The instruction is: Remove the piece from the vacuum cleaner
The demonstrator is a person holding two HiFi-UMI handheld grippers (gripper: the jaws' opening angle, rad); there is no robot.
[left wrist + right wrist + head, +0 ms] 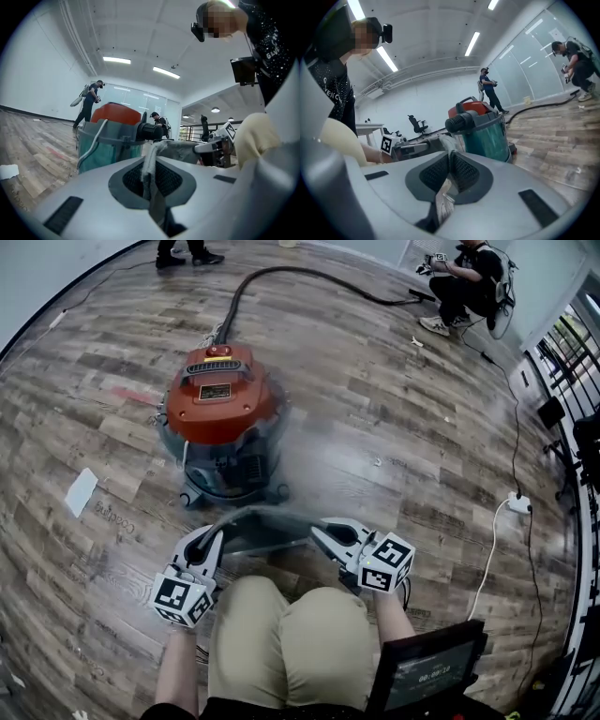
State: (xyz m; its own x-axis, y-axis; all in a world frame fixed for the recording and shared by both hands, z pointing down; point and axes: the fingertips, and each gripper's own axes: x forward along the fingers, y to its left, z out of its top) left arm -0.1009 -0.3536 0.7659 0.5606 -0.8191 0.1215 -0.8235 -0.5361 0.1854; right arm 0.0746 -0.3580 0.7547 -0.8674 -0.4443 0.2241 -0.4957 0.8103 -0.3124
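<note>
Between the person's knees and the orange-lidded teal vacuum cleaner [220, 418], near its base, the thin grey flexible piece [267, 524] stretches, its left edge clenched in the left tool [210, 538], its right edge in the right tool [321, 534]. Bare wood-plank floor [403, 427] lies open on the right.

The vacuum cleaner [221, 413] has a glossy orange plastic top, and the wood-grain floor [403, 409] shines.

Our right gripper [450, 157] is clamped on the piece [443, 139]. Its far end reaches our left gripper [423, 147]; the vacuum [485, 133] stands behind.
</note>
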